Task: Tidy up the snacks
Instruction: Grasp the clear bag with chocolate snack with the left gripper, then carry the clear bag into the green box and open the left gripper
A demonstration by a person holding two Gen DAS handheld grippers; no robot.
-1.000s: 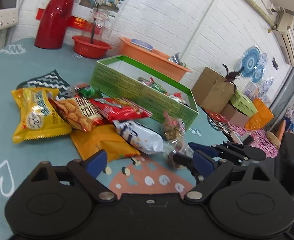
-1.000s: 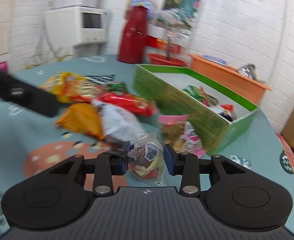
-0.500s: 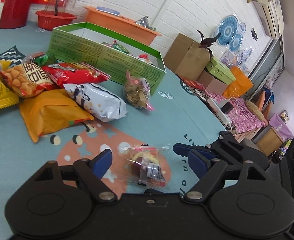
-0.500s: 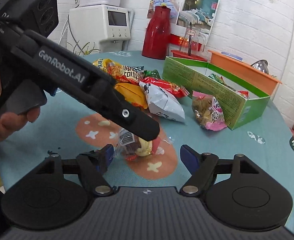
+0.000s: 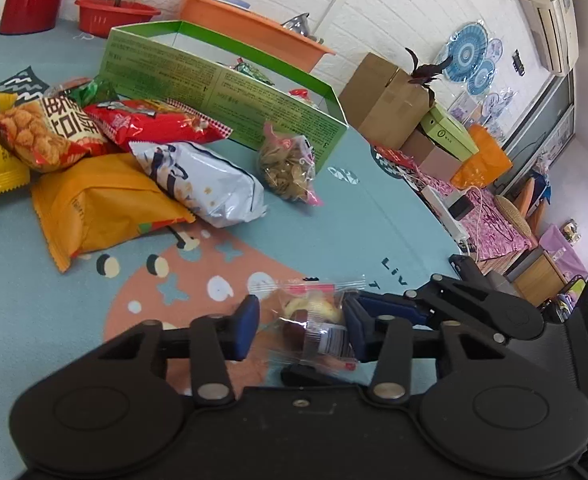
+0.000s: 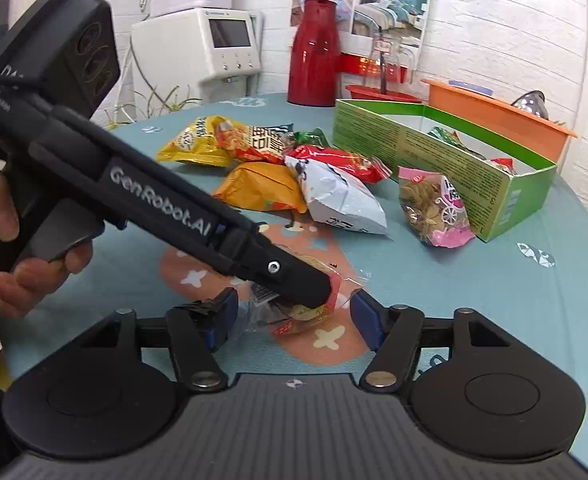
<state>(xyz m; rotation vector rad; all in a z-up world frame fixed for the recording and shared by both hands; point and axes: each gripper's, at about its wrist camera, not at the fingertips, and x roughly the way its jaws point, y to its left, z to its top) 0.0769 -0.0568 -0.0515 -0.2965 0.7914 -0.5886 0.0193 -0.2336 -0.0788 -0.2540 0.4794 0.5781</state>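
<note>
Clear-wrapped small snack packet point(image 5: 314, 322) lies on the orange patch of the teal tablecloth point(image 5: 354, 216), between the blue pads of the left gripper point(image 5: 304, 320). Jaws partly open; right pad touches the wrapper, left pad stands apart from it. Right gripper point(image 6: 294, 316) open wide around the same packet point(image 6: 294, 312), gripping nothing. Green cardboard box point(image 5: 230, 92) sits well apart, loose snack bags point(image 5: 198, 180) beside it.

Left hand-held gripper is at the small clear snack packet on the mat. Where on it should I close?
Close on the lumpy middle of the small clear packet, across its short width, coming low from the near edge as the left hand-held gripper already straddles it. The flat crimped ends would likely slip; the bulging contents give the pads something firm.
</note>
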